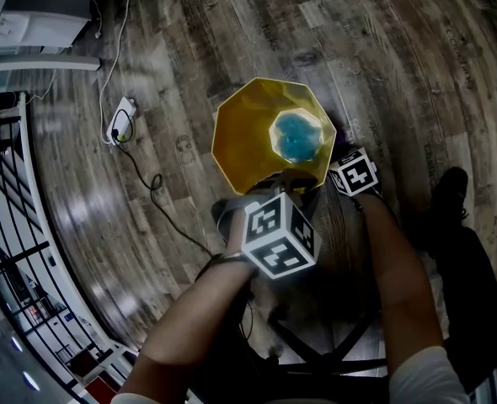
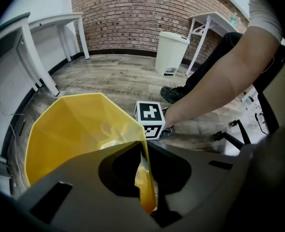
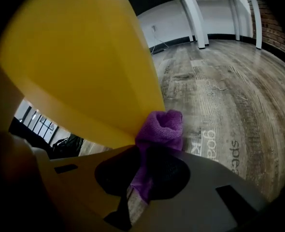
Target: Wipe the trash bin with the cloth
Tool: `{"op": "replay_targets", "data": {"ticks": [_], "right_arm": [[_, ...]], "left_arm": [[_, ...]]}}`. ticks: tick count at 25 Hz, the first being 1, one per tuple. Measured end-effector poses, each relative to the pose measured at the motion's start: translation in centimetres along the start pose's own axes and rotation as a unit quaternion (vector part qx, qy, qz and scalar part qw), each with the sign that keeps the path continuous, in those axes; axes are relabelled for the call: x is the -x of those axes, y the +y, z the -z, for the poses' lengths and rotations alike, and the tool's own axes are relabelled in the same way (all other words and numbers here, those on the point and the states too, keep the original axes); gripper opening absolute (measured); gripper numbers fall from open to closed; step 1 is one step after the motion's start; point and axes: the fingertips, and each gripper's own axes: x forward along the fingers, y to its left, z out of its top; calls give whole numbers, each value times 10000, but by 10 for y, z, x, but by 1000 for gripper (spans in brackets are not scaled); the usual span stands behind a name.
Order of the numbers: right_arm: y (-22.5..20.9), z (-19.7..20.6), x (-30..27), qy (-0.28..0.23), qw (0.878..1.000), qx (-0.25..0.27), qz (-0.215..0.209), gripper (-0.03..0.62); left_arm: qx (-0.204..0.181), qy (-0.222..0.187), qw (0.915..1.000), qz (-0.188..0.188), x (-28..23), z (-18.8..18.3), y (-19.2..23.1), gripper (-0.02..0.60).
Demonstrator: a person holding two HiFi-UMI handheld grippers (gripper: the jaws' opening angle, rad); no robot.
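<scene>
A yellow faceted trash bin (image 1: 253, 137) stands on the wooden floor, its blue bottom (image 1: 297, 135) showing through the open top. My left gripper (image 2: 143, 154) is shut on the bin's near rim (image 2: 141, 144), one jaw inside and one outside. In the head view its marker cube (image 1: 278, 234) sits just below the bin. My right gripper (image 3: 145, 161) is shut on a purple cloth (image 3: 160, 128), whose bunched end touches the outside of the bin's wall (image 3: 79, 62) low down. The right gripper's cube (image 1: 354, 172) is at the bin's right side.
A white pedal bin (image 2: 171, 52) and white tables (image 2: 60, 23) stand by the brick wall. A power strip (image 1: 122, 118) with a trailing cable lies on the floor to the left. A chair base (image 1: 316, 343) and a person's shoe (image 1: 451, 192) are close by me.
</scene>
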Motion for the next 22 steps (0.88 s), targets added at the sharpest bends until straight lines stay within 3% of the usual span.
{"op": "replay_targets", "data": {"ticks": [11,22], "right_arm": [[-6,-5,23,-181,9993,-240,232,48],[-11,-18,86,-311,9974,-164,627,46]], "left_arm": [[3,-405,9991,-124,14,-9,0,15],[42,-885,9954,-371,51,-23,3,20]]}}
